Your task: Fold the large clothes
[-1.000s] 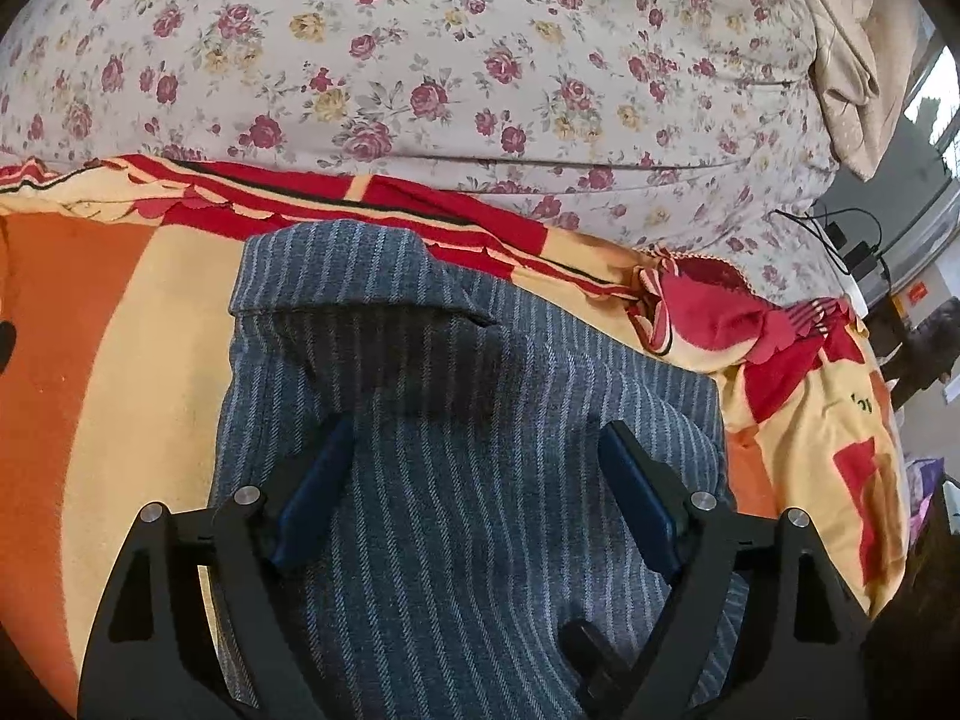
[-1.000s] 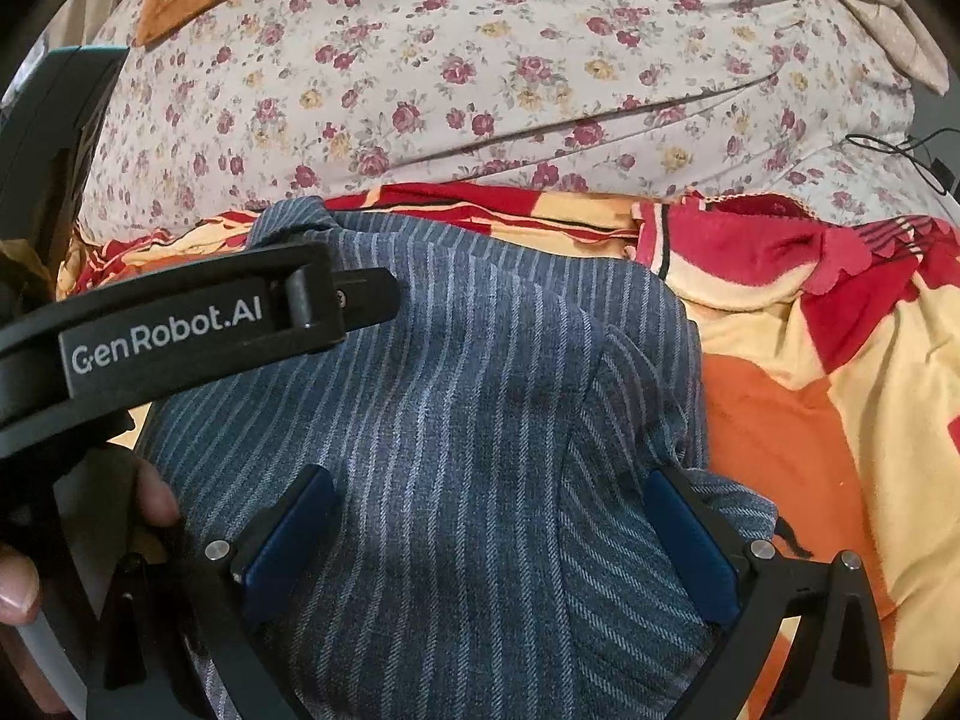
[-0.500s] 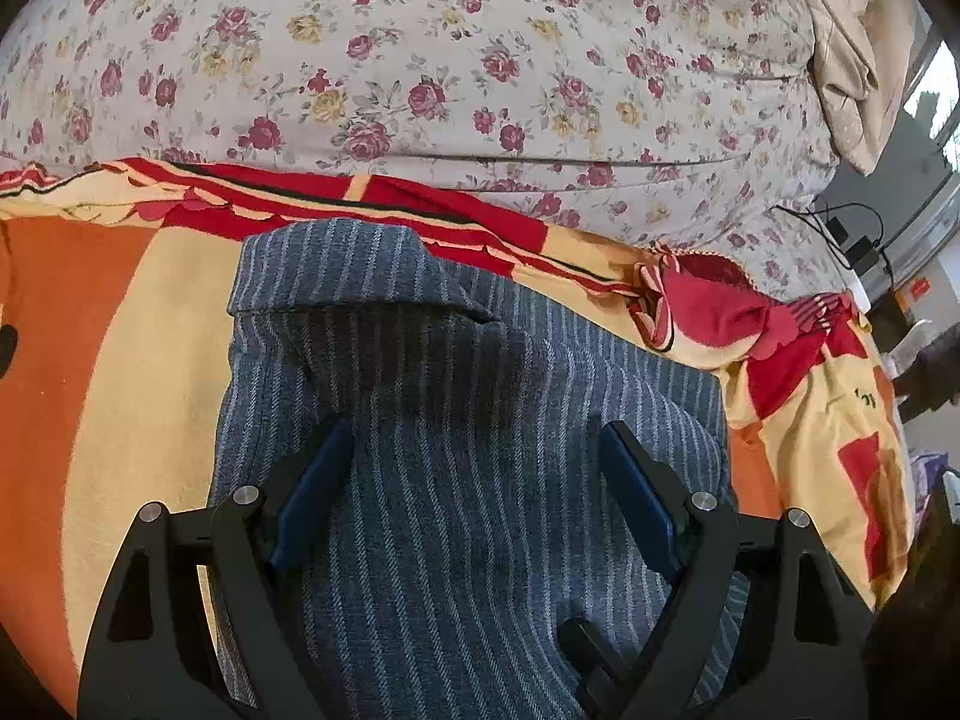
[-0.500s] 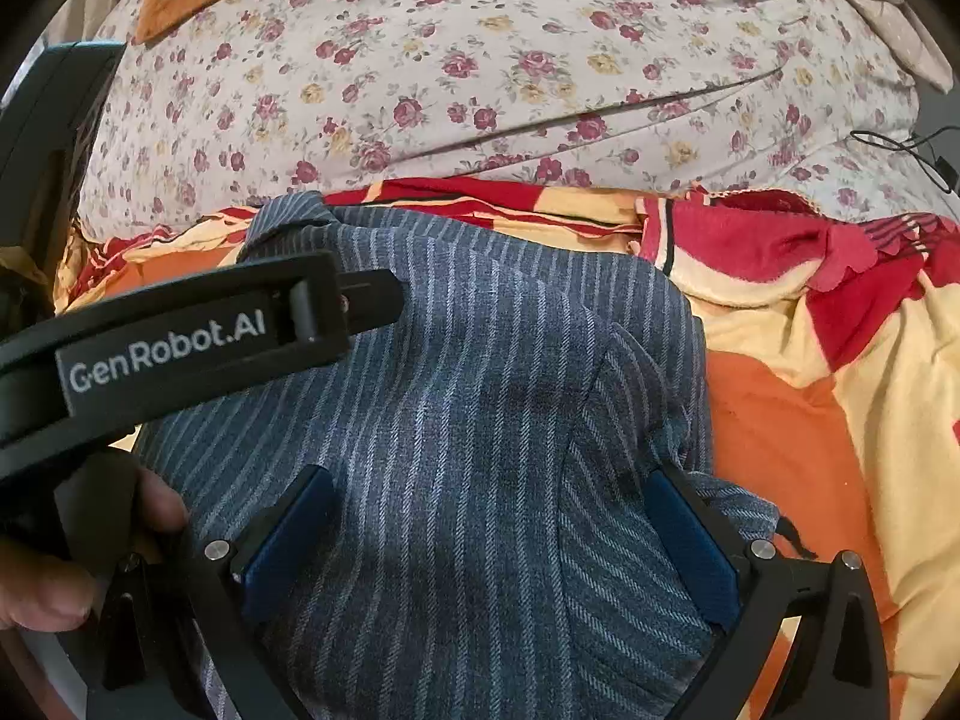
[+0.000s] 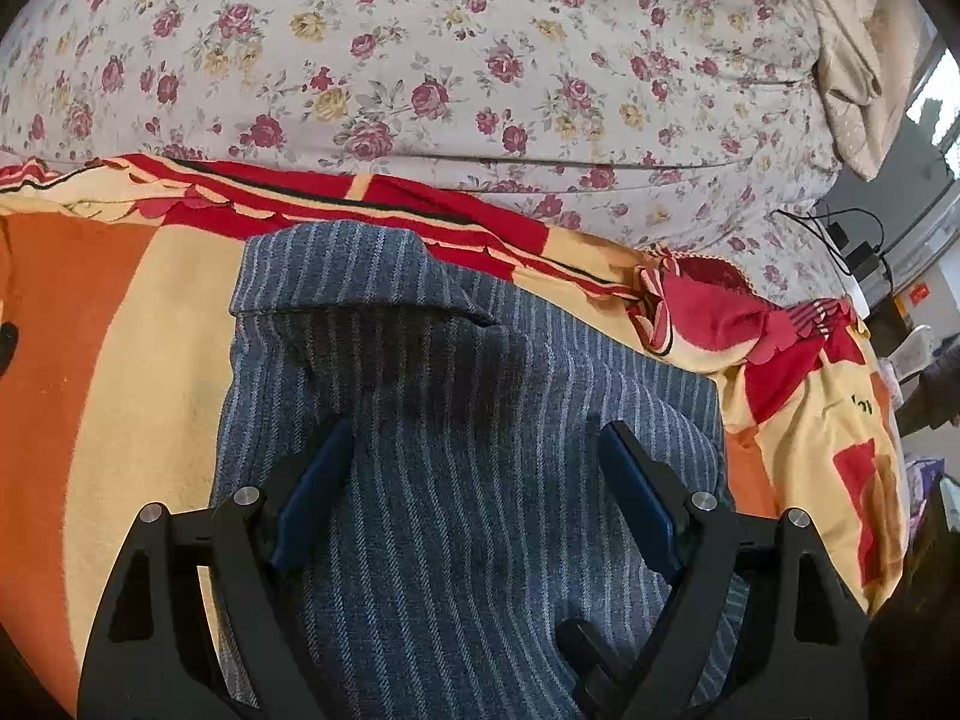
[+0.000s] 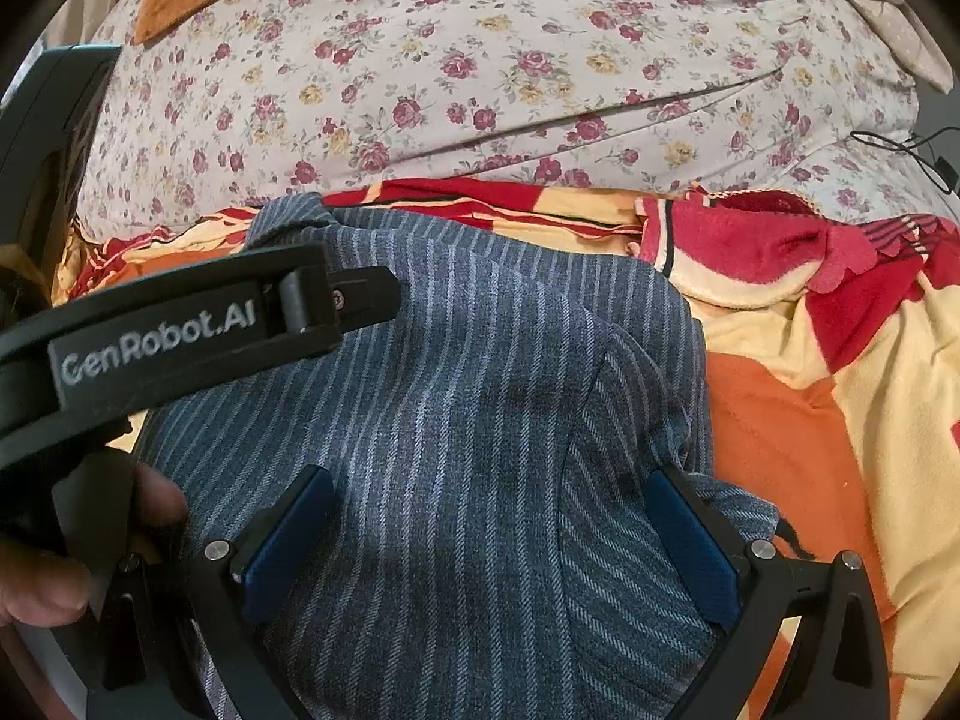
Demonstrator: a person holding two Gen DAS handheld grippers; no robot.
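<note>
A blue-grey pinstriped garment (image 5: 456, 420) lies folded on an orange, yellow and red blanket (image 5: 108, 360). It also shows in the right wrist view (image 6: 468, 420). My left gripper (image 5: 474, 438) is open, its blue pads spread just above the cloth and empty. My right gripper (image 6: 492, 492) is open too, hovering over the garment's near part. The left gripper's black body (image 6: 180, 324) marked GenRobot.AI crosses the left of the right wrist view, with the person's hand (image 6: 36, 570) below it.
A floral quilt (image 5: 450, 72) rises behind the blanket. A beige cloth (image 5: 852, 60) hangs at the far right. Black cables and a charger (image 5: 852, 240) lie past the bed's right edge. The blanket (image 6: 810, 420) bunches in red folds at right.
Both grippers stay open over the garment. The left gripper has drifted slightly; the garment has not visibly moved.
</note>
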